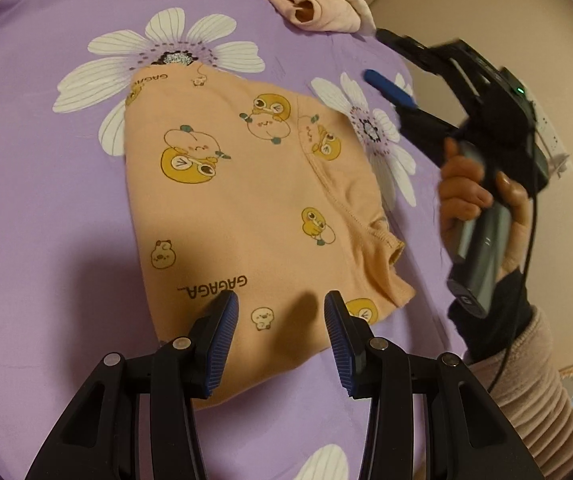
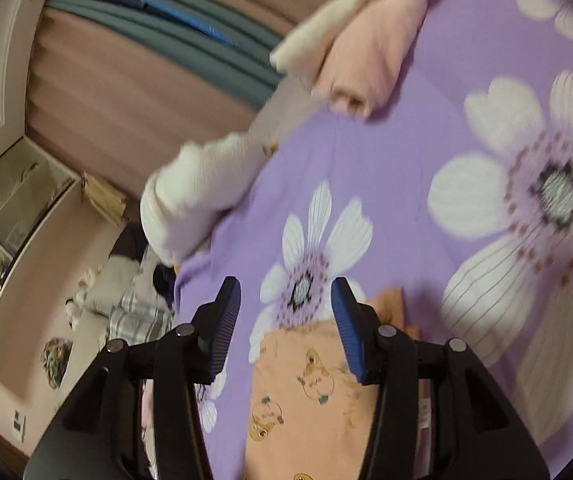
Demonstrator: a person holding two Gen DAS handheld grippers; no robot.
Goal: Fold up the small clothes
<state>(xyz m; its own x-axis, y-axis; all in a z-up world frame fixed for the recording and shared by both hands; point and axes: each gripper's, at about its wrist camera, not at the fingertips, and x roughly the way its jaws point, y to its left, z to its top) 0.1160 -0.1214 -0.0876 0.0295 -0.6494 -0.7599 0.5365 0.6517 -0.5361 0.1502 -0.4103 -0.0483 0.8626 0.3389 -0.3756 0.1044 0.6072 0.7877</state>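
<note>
Left claw [image 1: 281, 316]: jaws apart, empty, above the near edge of the folded peach garment [image 1: 246, 208]. Right claw [image 1: 382, 60]: jaws apart, nothing between them, held clear beyond the garment's right side. Garment lies flat on the purple flowered bedsheet [image 1: 46, 200]; 1 pink folded pile [image 1: 310, 4], seemingly clothes, sits at the far edge.

Domestic bedroom. Purple floral bedsheet [image 1: 46, 200] fills the left wrist view; in the right wrist view, pleated curtains [image 2: 118, 92] upper left, open storage shelving [image 2: 10, 200] far left.
</note>
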